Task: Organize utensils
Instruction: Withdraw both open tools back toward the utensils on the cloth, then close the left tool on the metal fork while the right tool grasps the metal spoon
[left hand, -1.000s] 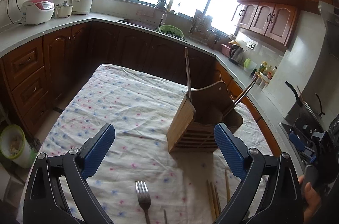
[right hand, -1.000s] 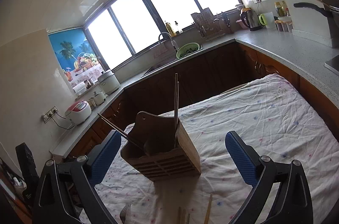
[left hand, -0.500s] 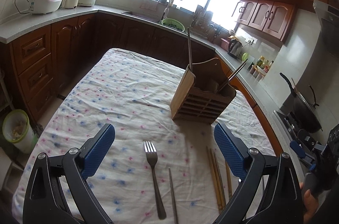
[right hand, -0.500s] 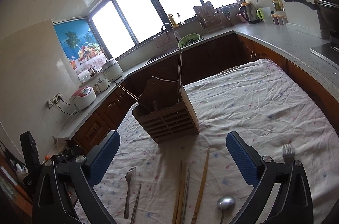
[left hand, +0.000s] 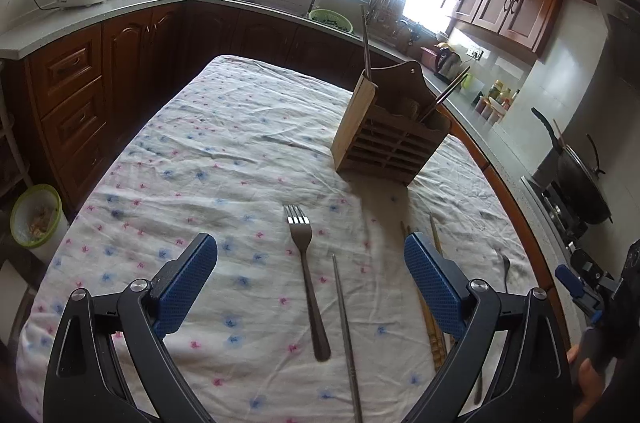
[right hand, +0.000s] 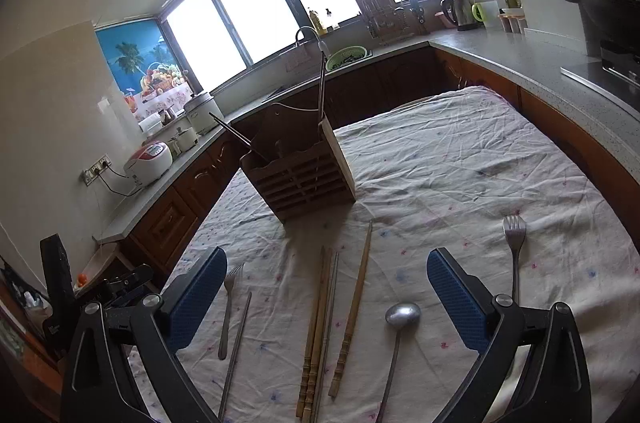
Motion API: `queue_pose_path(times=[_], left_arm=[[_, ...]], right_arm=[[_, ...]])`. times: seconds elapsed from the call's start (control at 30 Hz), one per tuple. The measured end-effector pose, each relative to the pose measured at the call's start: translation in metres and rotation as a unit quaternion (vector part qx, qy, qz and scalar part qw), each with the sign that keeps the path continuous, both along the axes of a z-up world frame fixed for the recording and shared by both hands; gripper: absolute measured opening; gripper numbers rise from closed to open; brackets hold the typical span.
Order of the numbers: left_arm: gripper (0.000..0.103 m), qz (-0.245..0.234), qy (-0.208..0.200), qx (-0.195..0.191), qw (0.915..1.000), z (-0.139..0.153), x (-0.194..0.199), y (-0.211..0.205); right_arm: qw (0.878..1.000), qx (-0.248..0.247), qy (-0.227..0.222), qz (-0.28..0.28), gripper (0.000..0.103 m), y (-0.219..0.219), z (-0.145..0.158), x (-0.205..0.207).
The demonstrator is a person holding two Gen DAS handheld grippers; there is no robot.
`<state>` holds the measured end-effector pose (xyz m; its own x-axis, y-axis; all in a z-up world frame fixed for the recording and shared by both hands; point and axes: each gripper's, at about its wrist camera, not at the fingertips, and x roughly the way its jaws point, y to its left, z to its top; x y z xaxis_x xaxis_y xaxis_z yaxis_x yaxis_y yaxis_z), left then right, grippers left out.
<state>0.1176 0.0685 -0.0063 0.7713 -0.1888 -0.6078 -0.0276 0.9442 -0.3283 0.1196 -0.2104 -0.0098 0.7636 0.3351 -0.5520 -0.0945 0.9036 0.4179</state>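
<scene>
With both grippers, L (left hand: 310, 287) and R (right hand: 326, 297), spread wide and empty, I judge the fork (left hand: 305, 273) at L's 12 o'clock thin, stiff, slick; I'd pinch mid-handle. Wooden holder (left hand: 390, 143) sits at 1.

A wooden holder (right hand: 300, 179) stands on the table cloth (right hand: 460, 163), with sticks (right hand: 321, 83) poking up out of it. In front of it lie chopsticks (right hand: 356, 307), side by side. A fork (right hand: 228, 307) lies to their left. A spoon (right hand: 396, 339) and another fork (right hand: 515, 255) lie to their right.
</scene>
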Motion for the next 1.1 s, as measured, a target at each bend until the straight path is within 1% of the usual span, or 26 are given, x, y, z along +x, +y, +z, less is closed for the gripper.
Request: queue_pose_path(times=[0.3,0.73,0.87,0.9,0.97,1.03,1.1], left_arm=[[0.097,-0.002,0.018,0.012,0.9998,-0.007,0.0,-0.002],[0.097,-0.005,0.048,0.025,0.9985,-0.023,0.015,-0.002],[0.097,-0.006,0.062,0.035,0.9974,-0.032,0.025,-0.004],[0.097,-0.007,0.065,0.037,0.9971,-0.035,0.027,-0.005],[0.096,-0.008,0.071,0.043,0.9965,-0.04,0.033,-0.007],[0.094,-0.01,0.078,0.051,0.9956,-0.046,0.038,-0.011],[0.088,-0.016,0.086,0.053,0.9948,-0.052,0.045,-0.014]], right_arm=[[1.0,-0.016,0.021,0.002,0.101,-0.001,-0.016,-0.013],[0.998,-0.039,0.056,0.011,0.1,0.007,-0.035,-0.002],[0.996,-0.048,0.075,0.013,0.095,0.009,-0.046,0.004],[0.995,-0.052,0.082,0.014,0.092,0.009,-0.049,0.005],[0.994,-0.057,0.094,0.015,0.086,0.009,-0.056,0.008],[0.992,-0.064,0.106,0.017,0.076,0.009,-0.062,0.01],[0.99,-0.073,0.118,0.018,0.069,0.01,-0.067,0.012]])
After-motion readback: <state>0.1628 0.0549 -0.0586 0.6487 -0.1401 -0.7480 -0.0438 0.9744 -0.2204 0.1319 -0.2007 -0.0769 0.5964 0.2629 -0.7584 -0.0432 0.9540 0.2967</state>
